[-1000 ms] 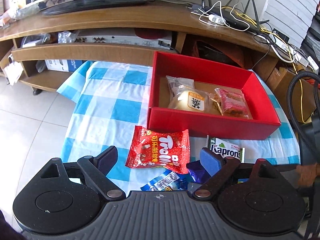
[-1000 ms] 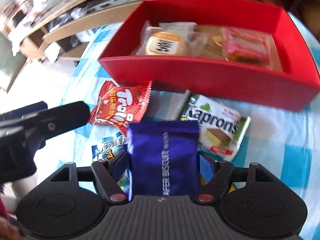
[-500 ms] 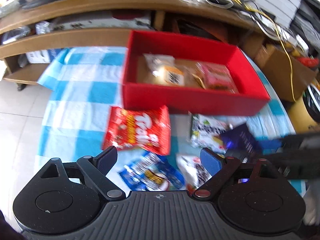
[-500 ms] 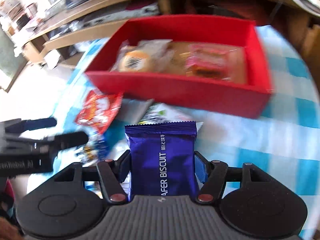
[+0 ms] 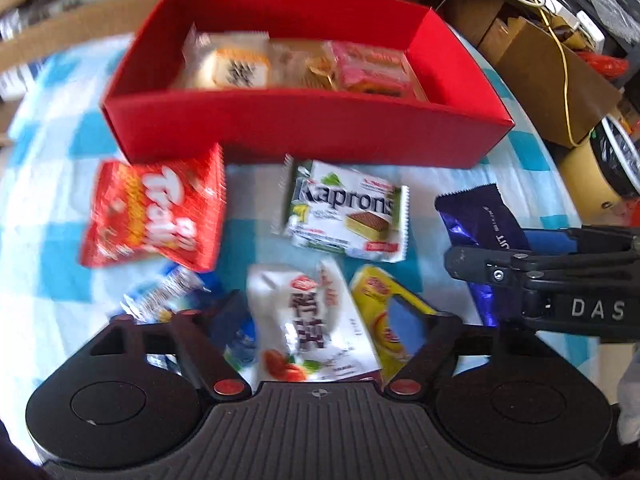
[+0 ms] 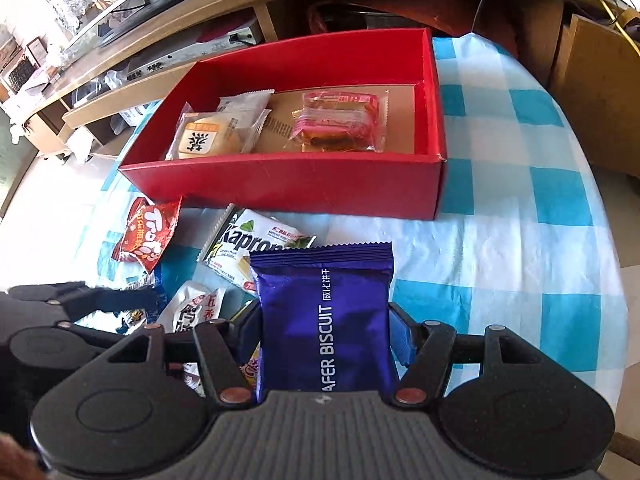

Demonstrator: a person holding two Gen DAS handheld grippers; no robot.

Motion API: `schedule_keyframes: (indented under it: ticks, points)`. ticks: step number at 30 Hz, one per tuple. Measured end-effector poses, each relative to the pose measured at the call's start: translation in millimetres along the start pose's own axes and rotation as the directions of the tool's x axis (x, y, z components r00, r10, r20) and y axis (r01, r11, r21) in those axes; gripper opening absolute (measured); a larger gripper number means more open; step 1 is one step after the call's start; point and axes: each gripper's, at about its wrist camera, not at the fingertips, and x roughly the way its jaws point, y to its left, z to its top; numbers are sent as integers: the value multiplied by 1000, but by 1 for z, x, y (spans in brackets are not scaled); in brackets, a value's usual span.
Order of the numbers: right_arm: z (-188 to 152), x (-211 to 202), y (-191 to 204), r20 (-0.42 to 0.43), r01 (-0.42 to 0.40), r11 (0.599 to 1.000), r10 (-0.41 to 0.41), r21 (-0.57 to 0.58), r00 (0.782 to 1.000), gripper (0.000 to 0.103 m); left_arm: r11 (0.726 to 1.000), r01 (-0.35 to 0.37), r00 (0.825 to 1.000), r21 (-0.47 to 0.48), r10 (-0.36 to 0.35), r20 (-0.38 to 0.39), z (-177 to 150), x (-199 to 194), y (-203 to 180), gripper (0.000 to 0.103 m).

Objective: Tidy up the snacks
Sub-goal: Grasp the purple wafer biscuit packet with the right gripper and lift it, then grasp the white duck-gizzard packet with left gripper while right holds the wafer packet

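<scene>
Snacks on the checked cloth and in the red box

The red box point(image 6: 288, 184) holds a pale bun pack point(image 6: 208, 136) at left and a pink pack point(image 6: 340, 120) at right. Near it lie a red candy bag point(image 5: 156, 216), a white wafer pack point(image 5: 348, 212) and a white pouch point(image 5: 312, 324). A purple biscuit pack point(image 6: 324, 320) stands upright, gripped.

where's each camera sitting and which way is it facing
Left wrist: on the left gripper, tilted down over the loose snacks toward the red box; its jaws, which have just been closing, straddle a white packet; the right gripper enters from the right.
Right wrist: on the right gripper, facing the box; its jaws clamp a purple wafer packet; the left gripper shows at left.
Shared: the box, the Kaprons pack, the Trolli bag.
</scene>
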Motion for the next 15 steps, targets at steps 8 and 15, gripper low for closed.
schedule_keyframes:
  ticks: [8, 15]
  points:
    - [-1, -2, -13, 3, -1, 1000, 0, 29, 1000, 71, 1000, 12, 1000, -3, -12, -9, -3, 3, -3, 63]
    - [0, -2, -9, 4, -10, 1000, 10, 20, 1000, 71, 1000, 19, 1000, 24, -18, -12, -1, 9, -4, 76]
